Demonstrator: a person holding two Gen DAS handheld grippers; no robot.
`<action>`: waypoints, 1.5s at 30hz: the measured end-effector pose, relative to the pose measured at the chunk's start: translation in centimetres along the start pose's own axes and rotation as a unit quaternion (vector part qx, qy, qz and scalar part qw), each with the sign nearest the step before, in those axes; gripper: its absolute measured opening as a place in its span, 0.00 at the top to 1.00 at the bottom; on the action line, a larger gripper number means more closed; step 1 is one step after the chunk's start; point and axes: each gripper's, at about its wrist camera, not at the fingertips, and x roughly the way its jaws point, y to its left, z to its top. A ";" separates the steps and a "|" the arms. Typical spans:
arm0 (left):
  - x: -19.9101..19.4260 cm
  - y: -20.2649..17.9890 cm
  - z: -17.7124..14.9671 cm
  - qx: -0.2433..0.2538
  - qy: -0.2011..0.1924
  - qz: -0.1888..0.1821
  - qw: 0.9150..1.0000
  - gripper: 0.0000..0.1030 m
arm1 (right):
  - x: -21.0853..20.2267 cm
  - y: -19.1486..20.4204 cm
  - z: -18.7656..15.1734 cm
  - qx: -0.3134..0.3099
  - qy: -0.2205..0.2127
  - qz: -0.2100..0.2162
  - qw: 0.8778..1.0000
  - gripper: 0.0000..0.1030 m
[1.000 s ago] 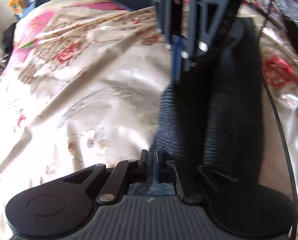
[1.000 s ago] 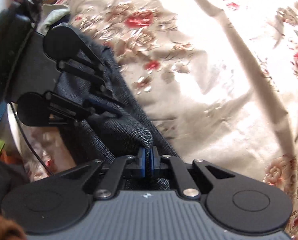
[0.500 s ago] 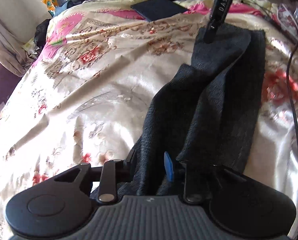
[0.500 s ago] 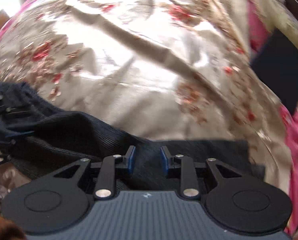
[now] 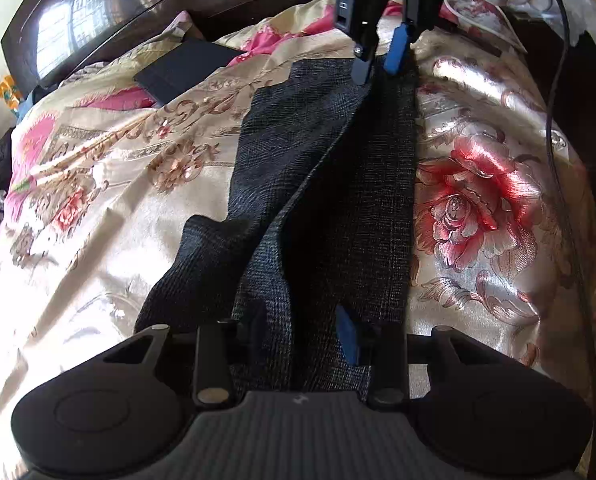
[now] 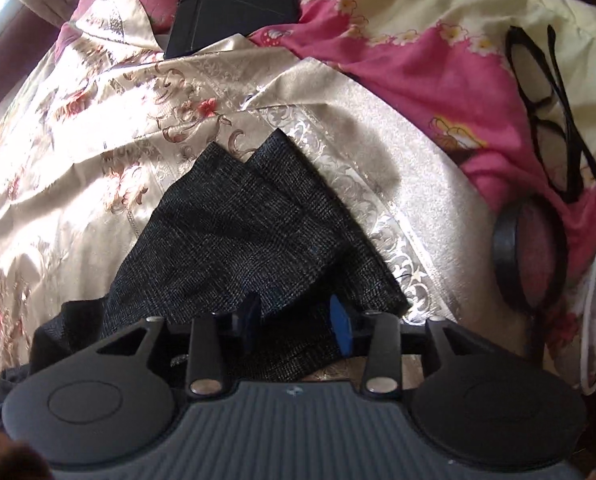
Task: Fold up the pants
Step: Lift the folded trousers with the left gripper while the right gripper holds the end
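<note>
The pants [image 5: 329, 184] are of dark charcoal cloth with a fine woven check, lying lengthwise on a floral satin bedspread [image 5: 110, 208]; they are folded along their length, one leg laid over the other, though the layers do not line up: the upper layer's edge runs as a diagonal crease from the far end down towards the near end, and the lower leg shows to its left, bulging out in a loose rumpled flap near the middle; the right edge is straight; in the right wrist view the two hem ends [image 6: 258, 184] lie fanned apart, their corners side by side, flat on the bedspread's patterned border.
</note>
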 end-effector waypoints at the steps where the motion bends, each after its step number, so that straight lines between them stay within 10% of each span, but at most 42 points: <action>1: 0.4 -0.4 0.2 0.008 0.001 0.006 1.000 0.49 | 0.2 -0.2 0.0 0.014 -0.006 0.013 1.000 0.62; 5: 1.8 -1.3 1.1 0.016 0.012 0.030 0.999 0.48 | 1.2 -1.0 0.6 0.052 -0.015 0.046 0.997 0.60; 8: 2.3 -1.0 1.6 0.007 0.019 0.032 0.999 0.49 | 1.2 -1.3 1.3 0.069 -0.018 0.066 0.995 0.96; 13: 1.3 0.5 2.6 -0.014 0.013 0.022 1.000 0.71 | -2.8 -1.2 1.4 0.081 -0.057 0.128 0.987 0.96; 18: -1.8 -0.1 3.7 -0.021 -0.027 0.002 0.999 0.72 | -6.2 -2.8 -1.2 0.090 -0.091 0.123 0.984 0.96; 22: 0.2 -3.2 3.0 -0.011 0.011 -0.052 0.999 0.71 | -1.2 -5.9 -3.1 0.122 -0.028 0.047 0.991 0.96; 30: -0.6 -3.9 1.9 -0.008 0.021 -0.060 0.998 0.71 | -1.5 -4.4 -2.1 0.081 -0.053 0.065 0.993 0.84; 41: -1.2 -2.0 4.4 -0.024 -0.023 -0.042 0.999 0.70 | -5.8 -2.7 -1.4 0.065 -0.156 0.134 0.977 0.93; 45: 0.3 -3.6 4.0 -0.004 0.008 -0.054 0.998 0.70 | -0.6 -6.0 -1.8 0.094 -0.067 0.061 0.991 0.90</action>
